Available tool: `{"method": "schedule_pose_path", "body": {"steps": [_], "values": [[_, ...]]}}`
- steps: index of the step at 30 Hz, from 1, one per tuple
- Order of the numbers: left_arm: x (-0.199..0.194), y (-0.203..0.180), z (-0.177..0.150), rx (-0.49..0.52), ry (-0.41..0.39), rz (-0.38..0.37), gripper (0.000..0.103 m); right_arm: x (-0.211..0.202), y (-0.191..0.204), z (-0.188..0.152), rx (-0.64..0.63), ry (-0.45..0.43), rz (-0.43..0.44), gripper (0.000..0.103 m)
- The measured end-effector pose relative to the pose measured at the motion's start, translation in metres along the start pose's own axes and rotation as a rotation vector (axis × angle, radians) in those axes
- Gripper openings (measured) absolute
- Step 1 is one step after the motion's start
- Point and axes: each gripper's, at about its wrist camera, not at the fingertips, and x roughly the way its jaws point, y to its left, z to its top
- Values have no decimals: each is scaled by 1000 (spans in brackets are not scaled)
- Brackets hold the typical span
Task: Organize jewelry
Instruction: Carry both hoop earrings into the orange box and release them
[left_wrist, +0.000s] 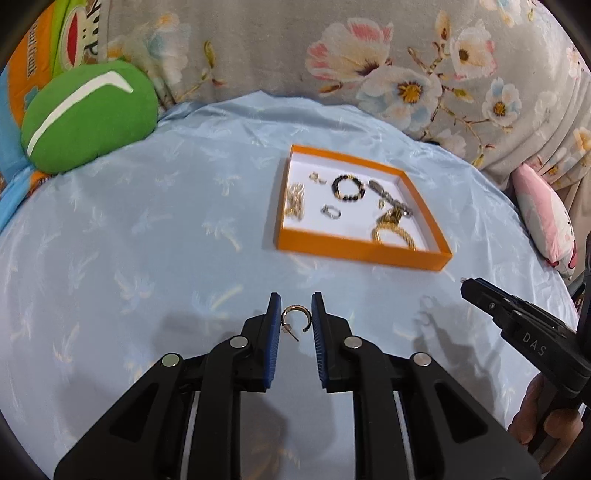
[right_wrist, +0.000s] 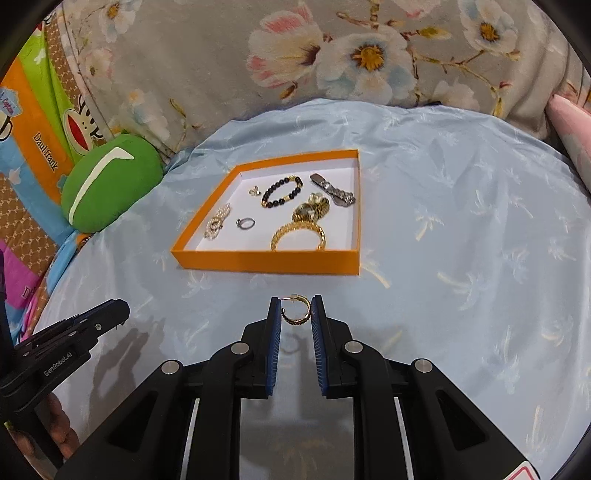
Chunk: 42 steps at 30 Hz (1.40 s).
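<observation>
**A hoop earring in each pair of tongs, short of the orange tray**

The left gripper (left_wrist: 296, 312) has its blue pads narrowed onto a gold hoop earring (left_wrist: 294, 322), post pointing down and back toward the handle. The right gripper (right_wrist: 295, 310) pinches a second hoop earring (right_wrist: 295, 309) the same way, though here the post lies across the top.

Both hang above the pale blue bedsheet (left_wrist: 147, 229), with the orange tray (right_wrist: 266, 258) ahead of the tips: ahead and to the right of the left tongs, ahead and slightly left of the right ones.

Only the right view gives a sharp look into the tray (the left one is blurred there): a black bead bracelet (right_wrist: 282, 192), a gold bangle (right_wrist: 298, 236), a silver ring (right_wrist: 245, 222), a metal watch strap (right_wrist: 332, 191). The left view alone shows the pink pillow (left_wrist: 545, 221) whole, far right of the tongs. A green cushion (left_wrist: 88, 118) sits far ahead on the left.
</observation>
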Motion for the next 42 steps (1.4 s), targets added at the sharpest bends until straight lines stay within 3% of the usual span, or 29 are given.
{"method": "schedule_pose_path", "body": {"steps": [6,12,17,24,33,42], "values": [[30,-18,45,35,-31,-13,16,32,15,47,-51,-19,23,15],[79,-28,75,49,1,-26,16,81,17,81,-46,11,43,15],[117,-29,81,56,63,-49,16,117,16,89,-42,56,45,15],[139,-31,78,92,100,-44,17,147,13,87,-45,104,42,16],[136,-27,78,86,62,-39,20,133,8,86,-36,37,25,17],[86,-9,61,48,-93,42,20,77,-7,57,-26,-53,-50,21]]}}
